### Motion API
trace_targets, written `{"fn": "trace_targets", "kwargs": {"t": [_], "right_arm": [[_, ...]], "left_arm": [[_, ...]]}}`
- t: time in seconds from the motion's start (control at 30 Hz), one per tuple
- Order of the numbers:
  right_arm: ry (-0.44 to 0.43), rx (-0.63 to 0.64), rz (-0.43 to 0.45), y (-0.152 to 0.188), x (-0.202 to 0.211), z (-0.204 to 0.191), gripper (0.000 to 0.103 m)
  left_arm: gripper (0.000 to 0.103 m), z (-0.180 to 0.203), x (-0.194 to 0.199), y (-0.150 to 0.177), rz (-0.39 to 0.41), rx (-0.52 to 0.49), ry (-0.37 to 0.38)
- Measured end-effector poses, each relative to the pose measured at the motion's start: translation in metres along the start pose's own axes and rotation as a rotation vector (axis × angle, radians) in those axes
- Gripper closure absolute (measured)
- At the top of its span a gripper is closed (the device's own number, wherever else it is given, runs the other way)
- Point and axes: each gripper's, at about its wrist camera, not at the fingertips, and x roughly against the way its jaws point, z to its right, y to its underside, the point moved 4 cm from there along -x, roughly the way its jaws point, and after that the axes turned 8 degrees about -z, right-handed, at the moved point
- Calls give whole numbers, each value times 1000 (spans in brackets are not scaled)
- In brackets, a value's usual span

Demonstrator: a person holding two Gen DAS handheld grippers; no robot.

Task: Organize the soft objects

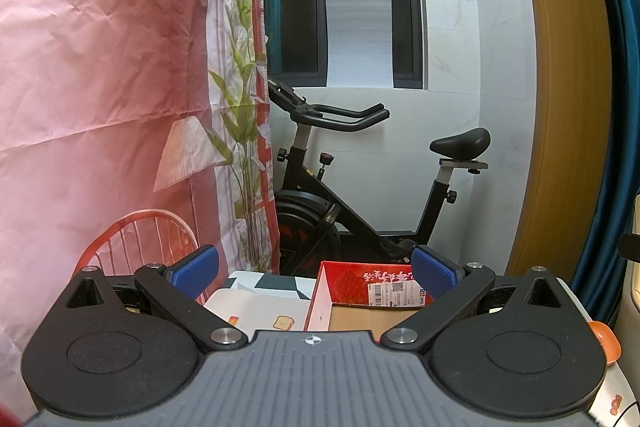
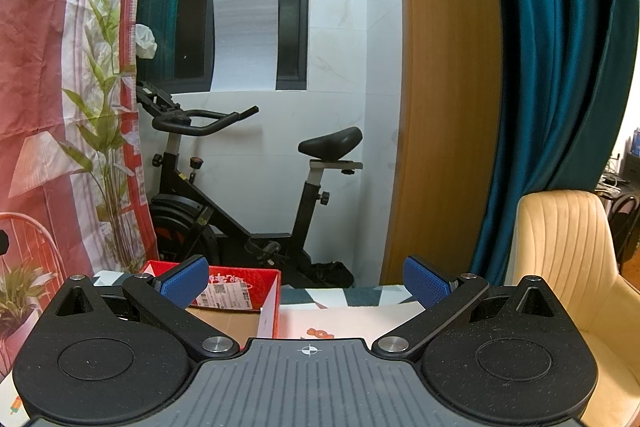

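Note:
A red cardboard box (image 1: 344, 273) with a brown floor and a white shipping label stands open on the table, just ahead of my left gripper (image 1: 316, 273). The left gripper is open and empty, its blue pads (image 1: 198, 269) spread wide. The same red box (image 2: 256, 281) sits ahead and left of my right gripper (image 2: 306, 279), which is also open and empty with blue pads (image 2: 426, 281) apart. No soft object shows in either view. The table has a white printed cloth (image 1: 256, 311), which also shows in the right wrist view (image 2: 352, 319).
A black exercise bike (image 1: 360, 195) stands behind the table by a white wall. A pink printed backdrop (image 1: 100, 87) hangs at left. A wooden panel (image 2: 444, 107) and teal curtain (image 2: 560, 67) are at right, with a cream chair (image 2: 568, 259). An orange item (image 1: 608, 341) lies at the right edge.

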Motion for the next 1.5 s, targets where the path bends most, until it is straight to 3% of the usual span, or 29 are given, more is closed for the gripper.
{"fn": "trace_targets", "kwargs": {"t": [1.5], "right_arm": [[-33, -7, 1, 3, -1, -2, 0]], "left_arm": [[0, 0, -1, 1, -8, 6, 2]]}}
